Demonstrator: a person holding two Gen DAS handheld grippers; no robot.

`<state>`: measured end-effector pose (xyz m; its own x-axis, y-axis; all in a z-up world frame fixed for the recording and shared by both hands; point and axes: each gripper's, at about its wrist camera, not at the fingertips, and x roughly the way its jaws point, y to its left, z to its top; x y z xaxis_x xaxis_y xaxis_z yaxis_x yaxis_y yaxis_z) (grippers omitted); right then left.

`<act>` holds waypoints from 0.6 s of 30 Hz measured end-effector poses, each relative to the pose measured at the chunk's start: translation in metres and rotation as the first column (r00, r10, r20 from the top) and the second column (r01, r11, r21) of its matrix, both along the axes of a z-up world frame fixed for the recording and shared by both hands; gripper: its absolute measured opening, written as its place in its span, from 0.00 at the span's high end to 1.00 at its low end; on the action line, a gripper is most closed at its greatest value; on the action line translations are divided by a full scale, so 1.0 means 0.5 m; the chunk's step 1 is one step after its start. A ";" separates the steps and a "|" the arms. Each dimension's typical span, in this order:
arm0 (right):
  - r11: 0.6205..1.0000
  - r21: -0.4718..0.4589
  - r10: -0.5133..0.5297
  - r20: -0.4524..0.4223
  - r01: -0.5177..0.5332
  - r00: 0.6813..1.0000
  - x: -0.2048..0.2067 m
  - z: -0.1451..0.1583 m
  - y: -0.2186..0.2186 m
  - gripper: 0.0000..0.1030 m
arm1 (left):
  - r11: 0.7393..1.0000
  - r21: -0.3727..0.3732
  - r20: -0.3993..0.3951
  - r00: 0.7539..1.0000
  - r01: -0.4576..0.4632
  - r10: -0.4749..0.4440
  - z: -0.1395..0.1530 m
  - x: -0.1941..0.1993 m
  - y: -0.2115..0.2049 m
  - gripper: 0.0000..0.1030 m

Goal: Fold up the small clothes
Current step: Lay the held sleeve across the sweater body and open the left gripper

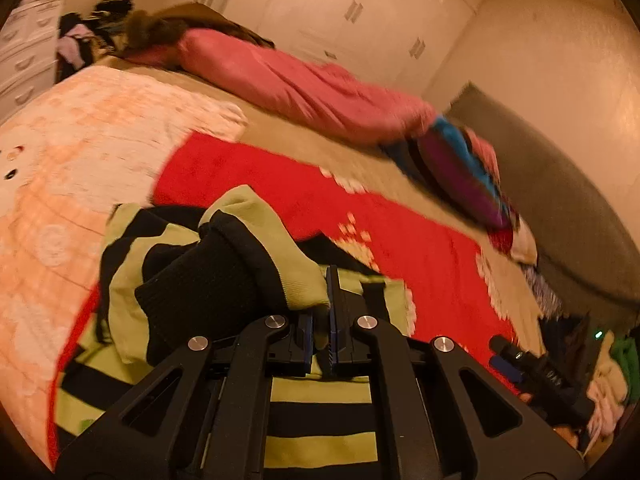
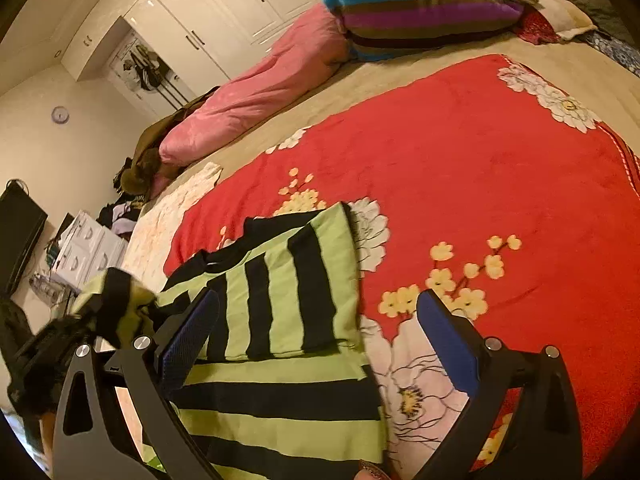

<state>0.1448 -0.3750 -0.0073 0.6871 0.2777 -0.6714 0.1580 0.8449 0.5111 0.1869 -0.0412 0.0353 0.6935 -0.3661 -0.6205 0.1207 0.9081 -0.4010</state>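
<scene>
A green and black striped sweater [image 2: 288, 280] lies partly folded on the red flowered blanket [image 2: 480, 168]. In the left wrist view my left gripper [image 1: 322, 304] is shut on one sleeve [image 1: 240, 256], which is lifted, its black cuff drooping to the left over the sweater body [image 1: 320, 400]. The right wrist view shows the left gripper [image 2: 60, 344] at the far left with that sleeve [image 2: 112, 300] bunched in it. My right gripper [image 2: 320, 296] is open above the sweater's right side, its blue pads [image 2: 448, 340] wide apart with nothing pressed between them.
A pink duvet [image 2: 256, 92] and a striped pillow [image 2: 420, 16] lie along the far side of the bed. A peach blanket [image 1: 80, 152] covers the bed's left part. White wardrobes [image 2: 224, 8], a drawer unit [image 2: 88, 252] and clothes piles [image 1: 608, 376] stand beside the bed.
</scene>
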 end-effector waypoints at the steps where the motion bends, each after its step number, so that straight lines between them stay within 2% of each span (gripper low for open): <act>1: 1.000 0.001 -0.006 0.000 0.006 1.000 -0.001 0.001 -0.005 0.04 | 1.000 0.011 -0.016 1.000 0.013 -0.013 -0.012 0.008 -0.018 1.00; 4: 0.999 0.001 -0.034 0.002 0.034 0.999 -0.006 0.001 -0.028 0.04 | 0.998 0.035 -0.075 0.996 0.059 -0.056 -0.066 0.034 -0.079 1.00; 5: 0.999 -0.001 -0.041 0.001 0.041 0.999 -0.007 0.000 -0.034 0.04 | 0.996 0.040 -0.102 0.992 0.078 -0.074 -0.092 0.043 -0.097 0.94; 6: 0.999 -0.003 -0.049 -0.003 0.048 0.999 -0.007 -0.003 -0.038 0.04 | 0.994 0.033 -0.136 0.986 0.104 -0.099 -0.119 0.050 -0.115 0.77; 7: 0.999 -0.004 -0.052 -0.007 0.052 0.999 -0.006 -0.006 -0.040 0.04 | 0.991 0.003 -0.180 0.975 0.133 -0.130 -0.155 0.056 -0.133 0.67; 8: 0.998 -0.007 -0.057 -0.018 0.057 0.998 -0.005 -0.013 -0.043 0.04 | 0.989 -0.015 -0.211 0.966 0.148 -0.148 -0.180 0.058 -0.144 0.49; 11: 0.998 -0.015 -0.058 -0.041 0.058 0.997 -0.002 -0.025 -0.043 0.04 | 0.982 -0.032 -0.261 0.947 0.186 -0.187 -0.239 0.044 -0.162 0.37; 12: 0.998 -0.016 -0.058 -0.046 0.057 0.997 0.001 -0.028 -0.041 0.04 | 0.981 -0.032 -0.261 0.946 0.193 -0.195 -0.244 0.039 -0.165 0.29; 16: 0.999 -0.032 -0.039 -0.052 0.037 0.998 0.009 -0.033 -0.017 0.04 | 0.966 -0.018 -0.222 0.941 0.256 -0.254 -0.229 0.017 -0.166 0.16; 17: 0.999 -0.037 -0.034 -0.054 0.032 0.998 0.010 -0.034 -0.011 0.04 | 0.965 -0.016 -0.208 0.943 0.263 -0.260 -0.222 0.012 -0.161 0.09; 18: 0.999 -0.042 -0.031 -0.057 0.029 0.998 0.013 -0.035 -0.007 0.04 | 0.963 -0.018 -0.198 0.943 0.270 -0.268 -0.217 0.008 -0.161 0.09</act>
<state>0.1512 -0.3784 -0.0249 0.6543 0.2289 -0.7208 0.2118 0.8595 0.4652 0.1907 -0.1217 -0.0731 0.4340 -0.5156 -0.7388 0.2807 0.8566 -0.4329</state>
